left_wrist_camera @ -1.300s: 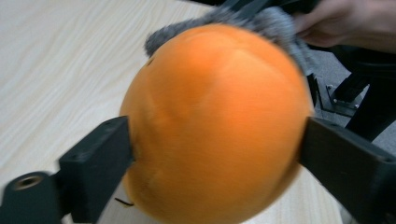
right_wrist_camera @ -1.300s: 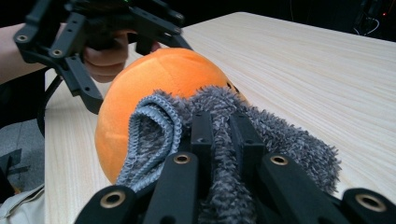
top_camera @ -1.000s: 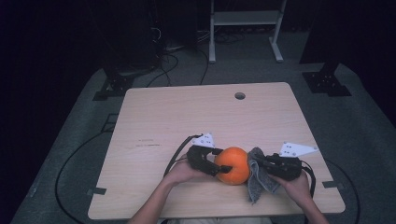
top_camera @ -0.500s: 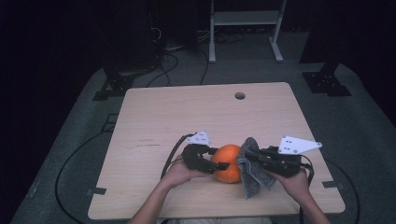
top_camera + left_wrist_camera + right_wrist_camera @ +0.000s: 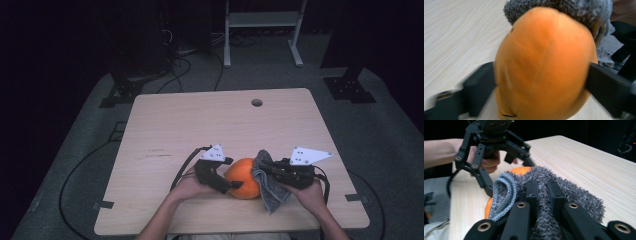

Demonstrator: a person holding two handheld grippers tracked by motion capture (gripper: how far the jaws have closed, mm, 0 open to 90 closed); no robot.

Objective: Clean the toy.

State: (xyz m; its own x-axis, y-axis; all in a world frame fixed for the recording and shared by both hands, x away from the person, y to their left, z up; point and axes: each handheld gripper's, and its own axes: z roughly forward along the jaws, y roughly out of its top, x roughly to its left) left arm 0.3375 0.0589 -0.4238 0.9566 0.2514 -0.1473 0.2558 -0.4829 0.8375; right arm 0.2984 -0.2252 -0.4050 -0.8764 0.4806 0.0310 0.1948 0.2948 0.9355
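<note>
An orange ball-like fruit (image 5: 243,184) sits near the table's front edge, and my left gripper (image 5: 234,183) is shut on it from the left. In the left gripper view the orange (image 5: 544,50) is wedged between the two black jaws of the left gripper (image 5: 541,87). A grey fluffy cloth (image 5: 265,182) presses against the orange's right side and hangs down toward the table. My right gripper (image 5: 274,170) is shut on that cloth. In the right gripper view the right gripper (image 5: 542,190) pinches the cloth (image 5: 574,195), which drapes over the orange (image 5: 520,170).
The light wooden table (image 5: 200,130) has a small round hole (image 5: 257,102) near its far edge. Cables trail from both grippers toward the front edge. Behind the table are a white metal frame (image 5: 260,30), dark stands and floor cables.
My right gripper has moved left with the cloth, bringing it up against and over the orange's right side. The left gripper and orange have shifted slightly left.
</note>
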